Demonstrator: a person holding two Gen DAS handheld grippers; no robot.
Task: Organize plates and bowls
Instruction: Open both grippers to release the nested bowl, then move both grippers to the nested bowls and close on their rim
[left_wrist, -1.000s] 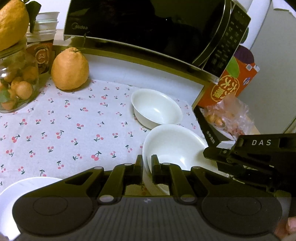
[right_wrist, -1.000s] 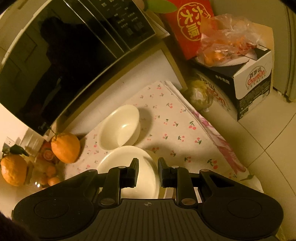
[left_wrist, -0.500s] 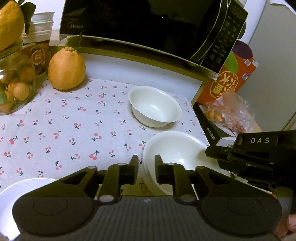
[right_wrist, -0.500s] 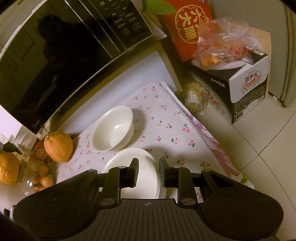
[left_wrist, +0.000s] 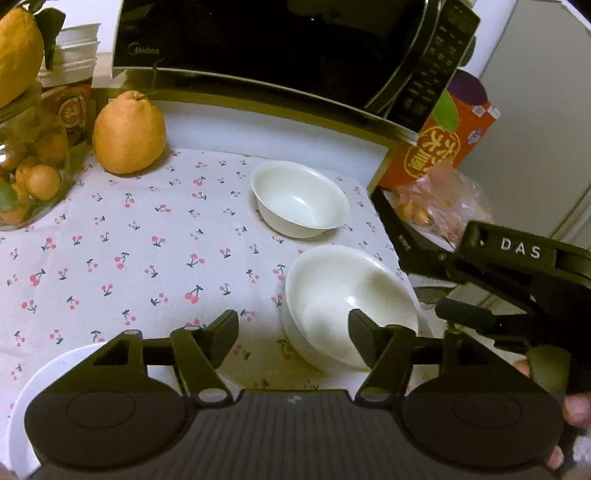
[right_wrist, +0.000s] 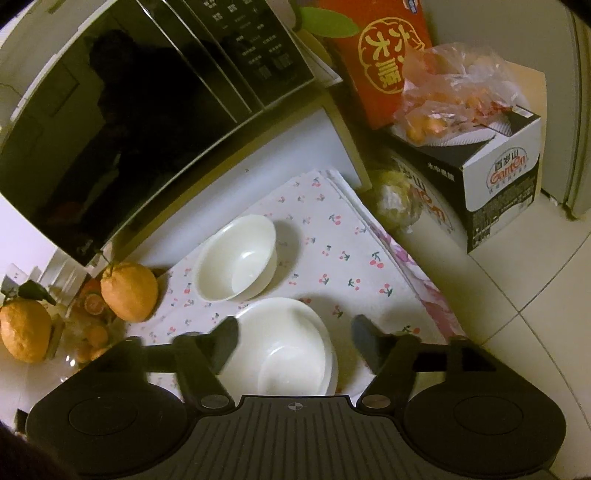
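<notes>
Two white bowls sit on the cherry-print cloth (left_wrist: 147, 251). The far bowl (left_wrist: 300, 198) stands near the microwave; it also shows in the right wrist view (right_wrist: 236, 258). The near bowl (left_wrist: 349, 304) rests on a white plate, seen in the right wrist view as bowl (right_wrist: 286, 350) on plate rim (right_wrist: 332, 373). My left gripper (left_wrist: 293, 338) is open and empty, its right finger over the near bowl's rim. My right gripper (right_wrist: 293, 345) is open and empty above that bowl; it shows from the side in the left wrist view (left_wrist: 517, 295). Another white plate (left_wrist: 40, 373) lies at the lower left.
A black microwave (left_wrist: 277, 48) stands at the back. A large orange fruit (left_wrist: 127, 138) and a glass jar of small oranges (left_wrist: 29, 181) are at the left. A red carton (left_wrist: 439, 151), a bag of fruit (left_wrist: 439, 210) and a cardboard box (right_wrist: 495, 177) stand right of the table edge.
Both grippers have opened wide from nearly shut. The left gripper let go of the near bowl's rim; the bowl now rests on the plate.
</notes>
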